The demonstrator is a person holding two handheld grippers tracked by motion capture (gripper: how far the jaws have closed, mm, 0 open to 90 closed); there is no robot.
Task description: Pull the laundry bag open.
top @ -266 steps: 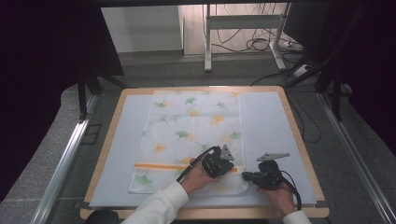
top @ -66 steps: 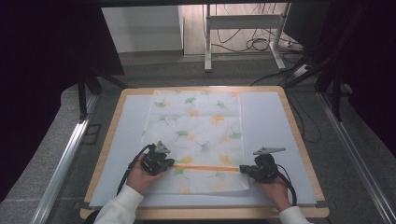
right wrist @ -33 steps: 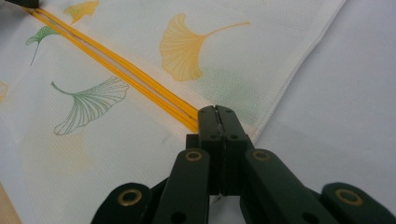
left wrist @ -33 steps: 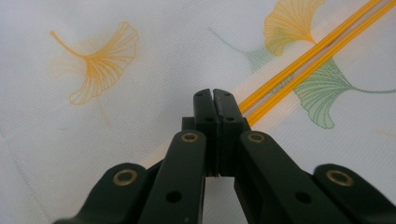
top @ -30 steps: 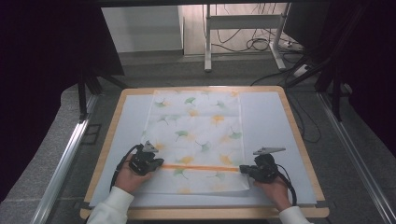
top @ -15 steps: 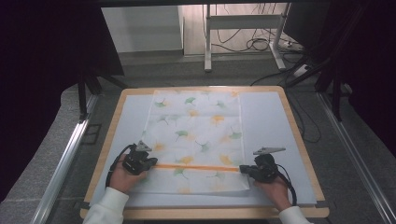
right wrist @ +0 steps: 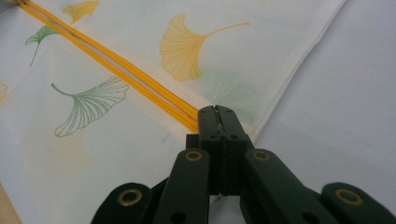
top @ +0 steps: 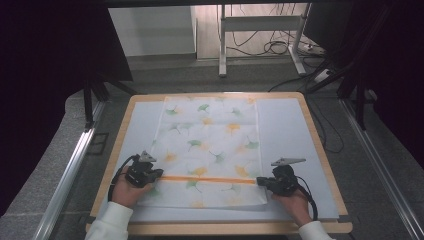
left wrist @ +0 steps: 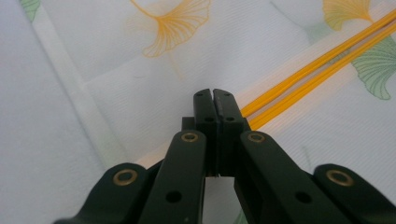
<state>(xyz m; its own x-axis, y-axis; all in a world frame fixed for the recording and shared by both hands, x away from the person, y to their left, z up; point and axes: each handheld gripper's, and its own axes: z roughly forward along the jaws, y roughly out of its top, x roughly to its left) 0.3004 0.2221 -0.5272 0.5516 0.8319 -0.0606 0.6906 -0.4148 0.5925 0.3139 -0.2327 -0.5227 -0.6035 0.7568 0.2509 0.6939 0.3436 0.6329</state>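
A white cloth (top: pixel 207 150) printed with ginkgo leaves lies flat on the pale table mat (top: pixel 290 130), its near part folded over along an orange stripe (top: pixel 207 179). The left gripper (top: pixel 150 175) sits at the stripe's 9 o'clock end, jaws pressed together on the cloth edge. The right gripper (top: pixel 264 182) sits at the 3 o'clock end, jaws likewise pinching the cloth at the stripe.

I work in a lab-type recording bay, not a home. Ahead of my grippers: dark curtains (top: pixel 55 55) either side, grey metal stand (top: pixel 260 30) w/ loose cables (top: pixel 280 47) on bare floor. Under them: wood-edged table (top: pixel 320 150) w/ white mat. Aluminium rails (top: pixel 67 175) flank it, left & right.
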